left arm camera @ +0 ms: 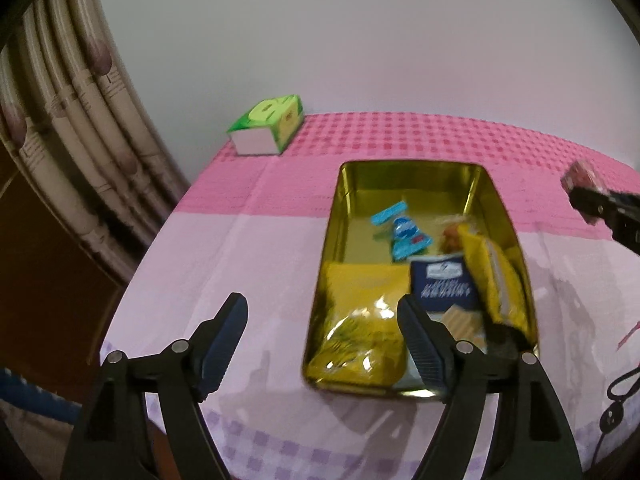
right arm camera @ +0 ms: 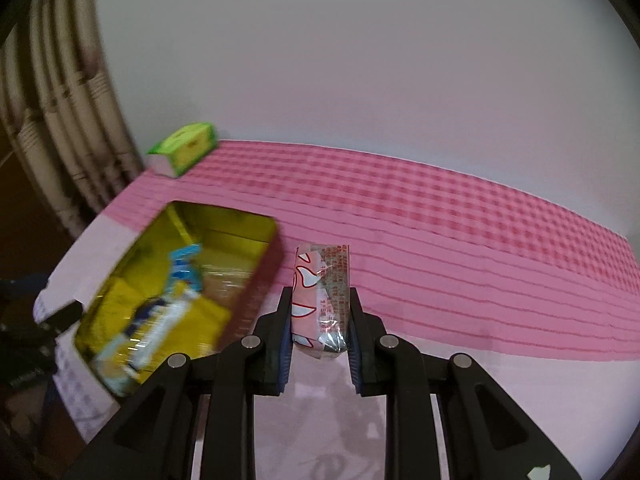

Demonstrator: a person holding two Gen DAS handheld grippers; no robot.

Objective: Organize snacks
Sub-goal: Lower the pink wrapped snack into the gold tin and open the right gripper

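Note:
A gold tin lies open on the pink tablecloth. Inside it are blue wrapped sweets, a navy wafer packet and yellow packets. My left gripper hovers over the tin's near left corner, open, with nothing between its fingers. My right gripper is shut on a pink and silver snack packet, held upright above the cloth just right of the tin. In the left wrist view the right gripper and its pink packet show at the right edge.
A green tissue box sits at the far left corner of the table, by a white wall. A curtain hangs to the left, past the table edge. A black cable lies at the near right.

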